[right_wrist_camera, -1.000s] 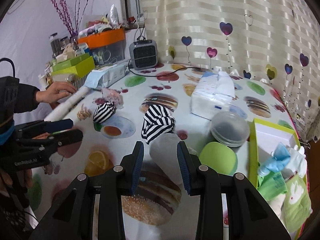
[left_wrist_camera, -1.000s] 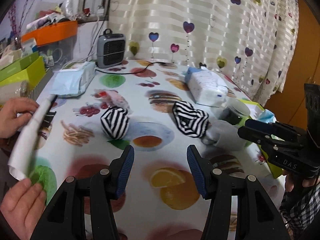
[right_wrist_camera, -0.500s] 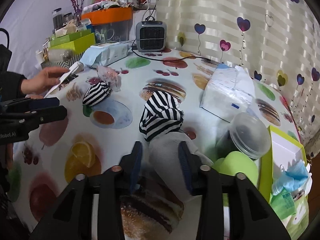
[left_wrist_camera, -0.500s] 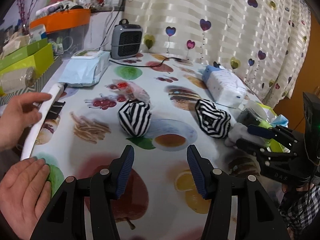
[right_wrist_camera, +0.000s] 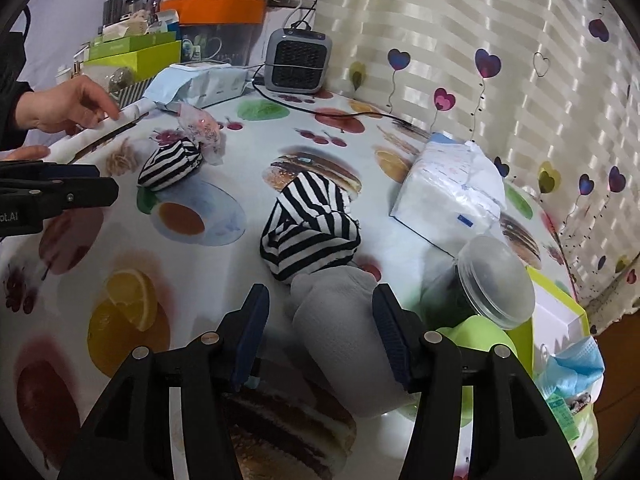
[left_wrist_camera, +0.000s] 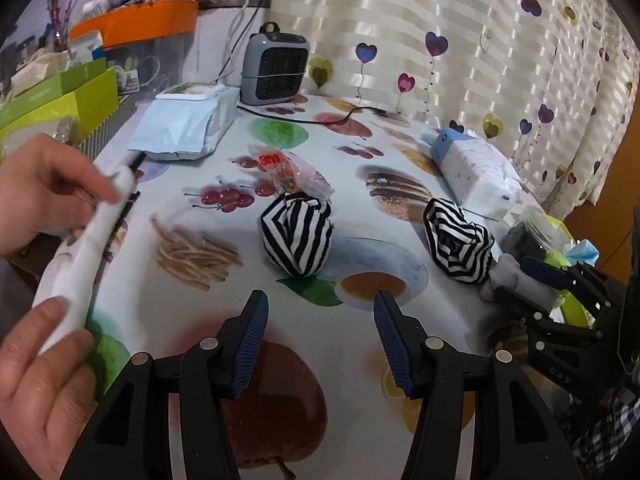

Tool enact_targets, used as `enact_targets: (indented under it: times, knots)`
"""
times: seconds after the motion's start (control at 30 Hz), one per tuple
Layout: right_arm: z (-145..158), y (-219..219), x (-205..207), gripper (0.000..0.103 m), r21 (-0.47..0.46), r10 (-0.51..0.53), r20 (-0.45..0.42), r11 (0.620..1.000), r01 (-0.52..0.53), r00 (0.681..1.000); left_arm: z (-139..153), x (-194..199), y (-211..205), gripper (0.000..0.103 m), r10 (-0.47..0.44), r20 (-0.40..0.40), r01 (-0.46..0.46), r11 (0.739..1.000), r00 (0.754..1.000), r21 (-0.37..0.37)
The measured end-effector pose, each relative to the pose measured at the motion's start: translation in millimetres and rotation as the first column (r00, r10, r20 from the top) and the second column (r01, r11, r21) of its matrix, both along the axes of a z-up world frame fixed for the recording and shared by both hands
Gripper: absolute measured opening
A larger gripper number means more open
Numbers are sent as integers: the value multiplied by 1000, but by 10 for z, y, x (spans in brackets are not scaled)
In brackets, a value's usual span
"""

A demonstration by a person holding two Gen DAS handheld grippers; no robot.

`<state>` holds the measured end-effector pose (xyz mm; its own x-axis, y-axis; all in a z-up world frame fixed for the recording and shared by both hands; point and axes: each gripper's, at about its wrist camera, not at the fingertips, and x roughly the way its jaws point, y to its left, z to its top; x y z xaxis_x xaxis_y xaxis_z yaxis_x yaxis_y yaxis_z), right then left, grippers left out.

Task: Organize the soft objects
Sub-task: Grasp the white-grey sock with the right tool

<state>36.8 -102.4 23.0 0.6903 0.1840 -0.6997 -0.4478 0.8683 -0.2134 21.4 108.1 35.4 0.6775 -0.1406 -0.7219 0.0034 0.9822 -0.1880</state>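
The right gripper [right_wrist_camera: 320, 328], whose jaws have just been closing, straddles a grey sock [right_wrist_camera: 344, 336] without pinching it, while the left gripper [left_wrist_camera: 320, 334] hovers part-open and empty before a striped sock ball [left_wrist_camera: 297, 234] on the table [left_wrist_camera: 340, 360].

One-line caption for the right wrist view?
Right gripper open around a grey sock attached to a striped bundle on the fruit-print table.

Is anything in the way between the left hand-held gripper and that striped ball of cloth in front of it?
Nothing visible. The left hand-held gripper stands open, and only bare tablecloth lies between it and the striped bundle.
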Motion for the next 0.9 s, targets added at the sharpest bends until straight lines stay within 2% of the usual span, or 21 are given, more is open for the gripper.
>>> enact_targets:
  times: [0.03,0.33,0.43,0.7,0.8,0.9]
  knots:
    - [0,-3,-12,39,-12,-9,15,1000,9,1000,-2,17,-4,54,-1,-3,1,1000,1000,-3]
    - [73,-76,-72,19,78,-2,0,997,2,1000,17,214,-46,55,-7,-8,7,999,1000,36]
    - [102,-82,-102,17,103,5,-7,995,-5,1000,4,300,-14,55,6,-21,-5,1000,1000,27]
    - [140,-143,-179,15,192,25,-42,981,-16,999,-114,501,-55,54,11,-65,-6,997,998,75]
    - [144,-174,-213,15,226,36,-58,974,-22,998,-103,527,-84,55,15,-53,-9,994,998,108]
    - [134,-174,-238,15,243,52,-67,969,-34,996,-132,597,-71,55,17,-68,-11,996,998,94]
